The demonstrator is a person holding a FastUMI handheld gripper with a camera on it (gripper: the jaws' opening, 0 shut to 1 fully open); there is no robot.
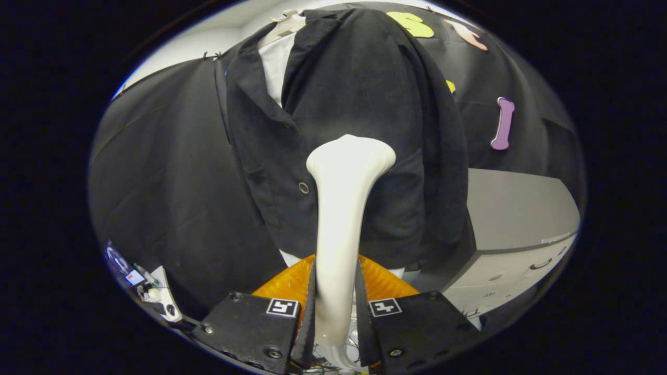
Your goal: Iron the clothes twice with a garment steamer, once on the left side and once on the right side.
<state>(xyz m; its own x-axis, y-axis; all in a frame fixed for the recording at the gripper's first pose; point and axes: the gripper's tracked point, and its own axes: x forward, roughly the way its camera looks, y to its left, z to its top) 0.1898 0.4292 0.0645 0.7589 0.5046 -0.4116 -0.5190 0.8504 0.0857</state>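
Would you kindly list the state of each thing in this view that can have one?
Gripper: shut on the white garment steamer, both fingers pressing its handle.
White garment steamer: held upright, its head against the jacket's front.
Black button-front jacket: hanging on a white hanger, open at the collar.
Grey drawer cabinet: drawers closed.

The claw (336, 307) has blocky bodies with screws and square black-and-white markers.

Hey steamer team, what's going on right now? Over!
Gripper shut on steamer. Steamer head against black jacket, beside its button. Nothing in the way. Over.
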